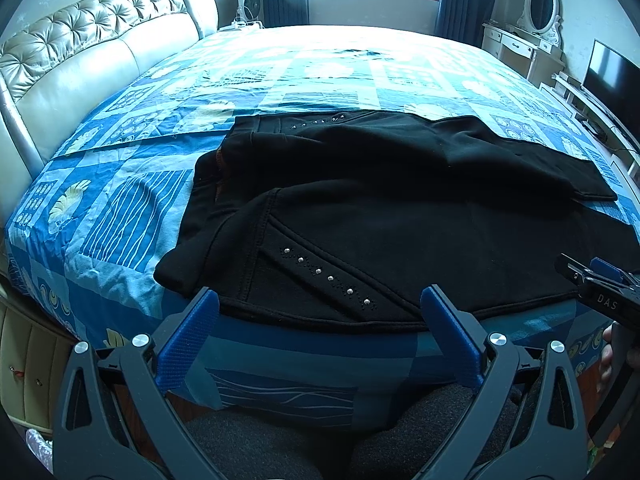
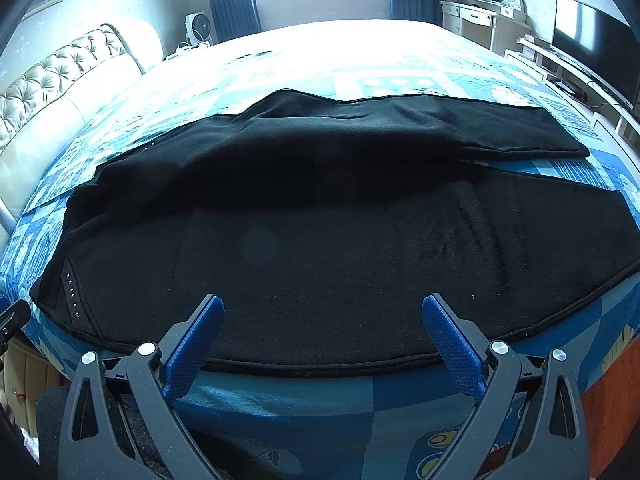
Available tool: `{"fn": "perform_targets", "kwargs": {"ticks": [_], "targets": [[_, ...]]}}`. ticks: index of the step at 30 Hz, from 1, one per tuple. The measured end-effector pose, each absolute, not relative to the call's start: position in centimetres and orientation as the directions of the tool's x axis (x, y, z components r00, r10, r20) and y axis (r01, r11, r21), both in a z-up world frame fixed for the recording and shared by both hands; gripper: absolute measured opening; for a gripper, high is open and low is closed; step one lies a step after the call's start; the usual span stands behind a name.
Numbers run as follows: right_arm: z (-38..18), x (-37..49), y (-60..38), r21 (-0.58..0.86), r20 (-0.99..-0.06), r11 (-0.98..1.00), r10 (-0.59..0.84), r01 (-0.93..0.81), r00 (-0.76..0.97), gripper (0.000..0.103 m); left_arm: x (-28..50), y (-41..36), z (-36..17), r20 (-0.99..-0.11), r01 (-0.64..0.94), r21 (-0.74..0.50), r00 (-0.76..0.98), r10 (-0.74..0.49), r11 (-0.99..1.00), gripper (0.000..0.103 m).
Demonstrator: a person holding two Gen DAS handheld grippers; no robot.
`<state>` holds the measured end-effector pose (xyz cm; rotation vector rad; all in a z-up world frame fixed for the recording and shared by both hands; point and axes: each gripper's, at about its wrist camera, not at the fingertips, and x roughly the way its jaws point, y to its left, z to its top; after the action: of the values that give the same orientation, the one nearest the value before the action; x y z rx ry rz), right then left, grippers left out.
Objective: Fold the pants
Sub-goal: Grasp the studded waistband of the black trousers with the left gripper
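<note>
Black pants [image 1: 360, 208] lie spread on the bed, waist to the left, legs running right. A studded pocket trim [image 1: 332, 278] shows near the front edge. My left gripper [image 1: 320, 304] is open and empty, just in front of the waist hem at the bed's near edge. In the right wrist view the pants [image 2: 340, 248] fill the middle, with the two legs parting at the right. My right gripper [image 2: 322, 312] is open and empty, at the near hem of the front leg. The right gripper also shows at the right edge of the left wrist view [image 1: 600, 280].
The bed has a blue patterned sheet [image 1: 120, 208] and a tufted cream headboard [image 1: 80, 52] on the left. A dressing table with mirror [image 2: 486, 0] and a TV [image 2: 592, 40] stand to the right. A fan [image 2: 198, 28] stands by the window.
</note>
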<state>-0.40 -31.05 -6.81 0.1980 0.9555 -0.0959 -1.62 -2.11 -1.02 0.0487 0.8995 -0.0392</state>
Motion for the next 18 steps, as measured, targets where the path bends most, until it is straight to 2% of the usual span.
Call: {"fn": "perform_targets", "kwargs": {"ticks": [4,10,13,18], "targets": [[-5.9,0.1,-31.1,0.161,-0.799,0.980,0.059,0.119,0.598,0.099,-0.6,-0.8,-1.0,-0.802,0.051,-0.028,0.595,-0.053,0.998,0.101],[-4.2,2.4,-31.8,0.254,-0.760,0.967,0.200,0.000,0.618,0.099,3.8,4.9,-0.6,-0.834,0.079,-0.250,0.488,-0.256,0.965,0.101],[-3.8,4.4,-31.8,0.270,-0.738,0.960,0.253,-0.071,0.626,0.099,7.3,8.5,-0.7,-0.838,0.044,-0.265,0.483,-0.252,0.963,0.101],[-3.6,7.8,-31.7,0.281,-0.721,0.953,0.290,-0.117,0.630,0.099,15.9,13.7,-3.4,-0.837,0.056,-0.401,0.384,-0.390,0.914,0.101]]}}
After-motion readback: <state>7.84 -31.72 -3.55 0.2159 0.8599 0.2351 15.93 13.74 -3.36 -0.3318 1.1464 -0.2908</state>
